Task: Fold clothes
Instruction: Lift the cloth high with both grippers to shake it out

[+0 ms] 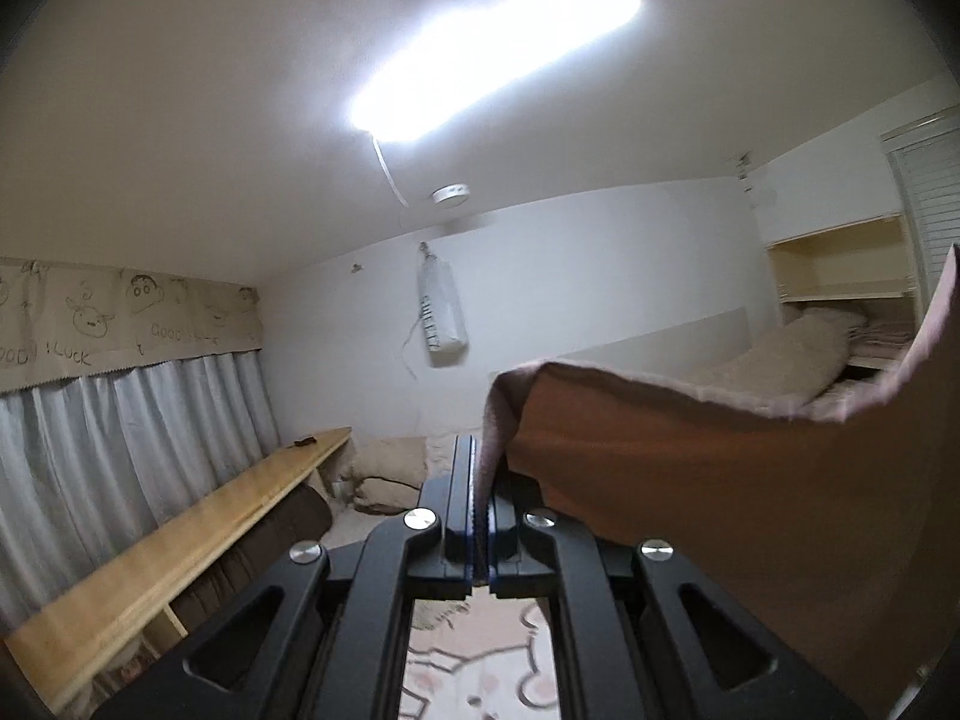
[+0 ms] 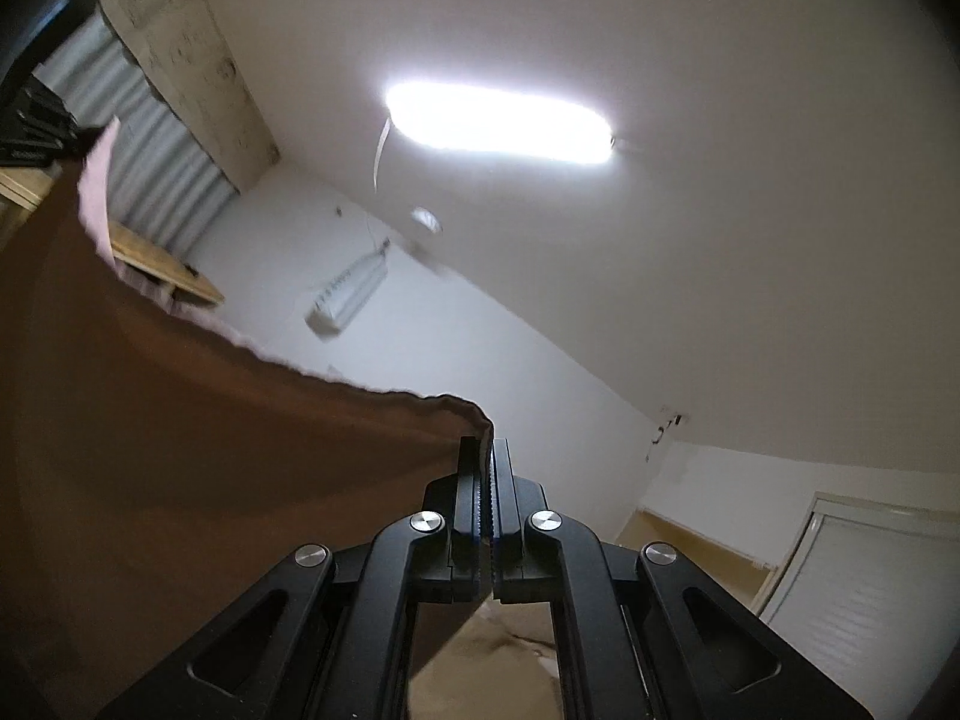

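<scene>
Item one, left gripper [image 1: 480,480]: my left wrist view shows its jaws pressed together on a pale edge of the brown cloth [image 1: 720,468], which rises between the fingers and spreads away to the right of the frame. The cloth's upper hem sags in a shallow curve and climbs again toward the far right edge.

Item two, right gripper [image 2: 487,468]: my right wrist view shows its jaws closed on the other corner of the same cloth [image 2: 210,450], which fans out to the left and fills the lower left of that view. The hem runs from the fingertips up to a pinkish tip near the top left.

Item three, position: both cameras tilt upward toward the ceiling, so I read the cloth as held up in the air between the two grippers, hanging slack in the middle.

Item four, surroundings as seen from the left wrist:
- ceiling light [image 1: 492,54], long and bright
- white curtain [image 1: 120,438] with a drawn-on paper valance above it
- wooden shelf [image 1: 180,546] running along the curtain
- bed [image 1: 798,348] with beige bedding, beyond the cloth
- patterned rug [image 1: 480,660] visible below, between the gripper arms
</scene>
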Tool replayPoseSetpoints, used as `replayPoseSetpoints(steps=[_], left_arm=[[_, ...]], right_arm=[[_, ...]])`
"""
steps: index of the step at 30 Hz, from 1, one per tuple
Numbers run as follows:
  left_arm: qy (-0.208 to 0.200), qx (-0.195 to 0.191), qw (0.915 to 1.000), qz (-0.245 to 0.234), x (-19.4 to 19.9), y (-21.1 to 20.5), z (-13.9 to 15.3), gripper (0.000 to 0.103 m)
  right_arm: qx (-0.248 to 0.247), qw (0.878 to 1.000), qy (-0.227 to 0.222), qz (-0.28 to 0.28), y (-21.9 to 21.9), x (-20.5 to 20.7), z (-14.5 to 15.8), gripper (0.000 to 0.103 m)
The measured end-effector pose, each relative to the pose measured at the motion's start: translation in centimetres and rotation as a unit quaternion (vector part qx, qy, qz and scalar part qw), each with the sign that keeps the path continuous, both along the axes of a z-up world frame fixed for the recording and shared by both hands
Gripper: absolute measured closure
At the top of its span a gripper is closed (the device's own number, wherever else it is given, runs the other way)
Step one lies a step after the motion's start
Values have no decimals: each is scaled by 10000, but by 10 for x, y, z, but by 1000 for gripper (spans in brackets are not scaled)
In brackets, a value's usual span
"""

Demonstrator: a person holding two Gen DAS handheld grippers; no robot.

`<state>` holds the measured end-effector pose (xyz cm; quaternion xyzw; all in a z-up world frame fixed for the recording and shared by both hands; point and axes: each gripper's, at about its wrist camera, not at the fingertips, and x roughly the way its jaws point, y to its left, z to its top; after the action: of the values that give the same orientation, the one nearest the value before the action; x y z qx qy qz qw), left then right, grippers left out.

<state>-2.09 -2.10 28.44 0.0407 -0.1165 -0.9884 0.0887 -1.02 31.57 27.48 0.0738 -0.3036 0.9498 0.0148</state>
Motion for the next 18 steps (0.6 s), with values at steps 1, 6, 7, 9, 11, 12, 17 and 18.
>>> replayPoseSetpoints(steps=[1,6,7,9,11,12,17,18], left_arm=[[-59,1,10000,75,-20,-4,2,100],[-343,81,9981,507,-120,-25,10,100],[-396,117,9973,609,-141,-29,11,100],[-497,190,9953,810,-183,-37,12,100],[-449,244,9940,966,-207,-40,23,100],[-406,260,9934,1043,-220,-40,31,100],[535,-107,9908,1235,-226,-30,124,100],[792,-169,9893,1215,-215,-28,141,100]], right_arm=[[22,9999,-87,-70,-3,-25,9,101],[121,9981,-553,-237,-21,-131,30,101],[179,9974,-636,-276,-29,-153,30,101],[349,9960,-710,-408,-44,-197,32,101],[451,9952,-697,-527,-58,-238,41,101],[440,9953,-660,-562,-62,-253,50,101],[260,9959,-108,-854,-72,-292,137,101],[217,9956,115,-905,-69,-287,161,101]])
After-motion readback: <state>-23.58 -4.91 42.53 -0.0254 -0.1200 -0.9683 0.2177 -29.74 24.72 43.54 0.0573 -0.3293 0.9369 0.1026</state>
